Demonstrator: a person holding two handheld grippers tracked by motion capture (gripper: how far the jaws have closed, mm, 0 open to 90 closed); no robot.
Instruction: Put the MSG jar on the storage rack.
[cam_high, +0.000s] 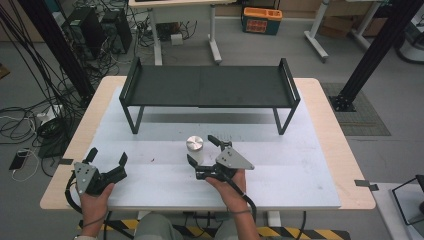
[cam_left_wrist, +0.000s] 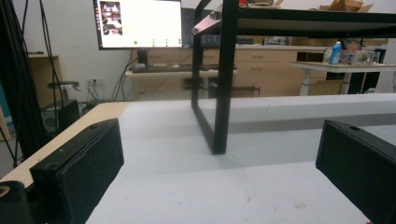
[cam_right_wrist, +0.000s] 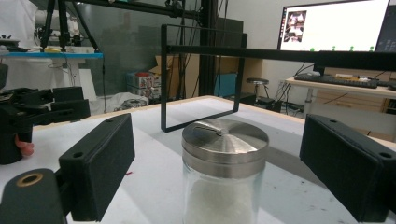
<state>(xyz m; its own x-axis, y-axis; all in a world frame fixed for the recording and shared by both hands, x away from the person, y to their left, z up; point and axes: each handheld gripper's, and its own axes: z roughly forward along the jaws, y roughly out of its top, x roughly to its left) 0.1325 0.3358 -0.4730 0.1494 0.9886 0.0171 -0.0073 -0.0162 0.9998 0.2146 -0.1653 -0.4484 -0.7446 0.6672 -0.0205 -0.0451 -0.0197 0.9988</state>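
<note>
White surface (cam_high: 300, 185) near its middle carries the glass jar (cam_high: 195, 148); right tongs (cam_high: 206, 151) straddle it, apart, not yet gripping. Left tongs (cam_high: 106, 159) rest apart. Next, judging: squeeze evenly below the lid.

Glass jar (cam_right_wrist: 224, 186) with steel lid between the right claw (cam_right_wrist: 224, 172) jaws, untouched, black rack (cam_right_wrist: 205, 74) behind

Lab, cable bundles (cam_high: 30, 90) on floor, monitor (cam_left_wrist: 139, 23), adjustable desks (cam_high: 172, 4), aluminium framing (cam_high: 377, 50)
</note>
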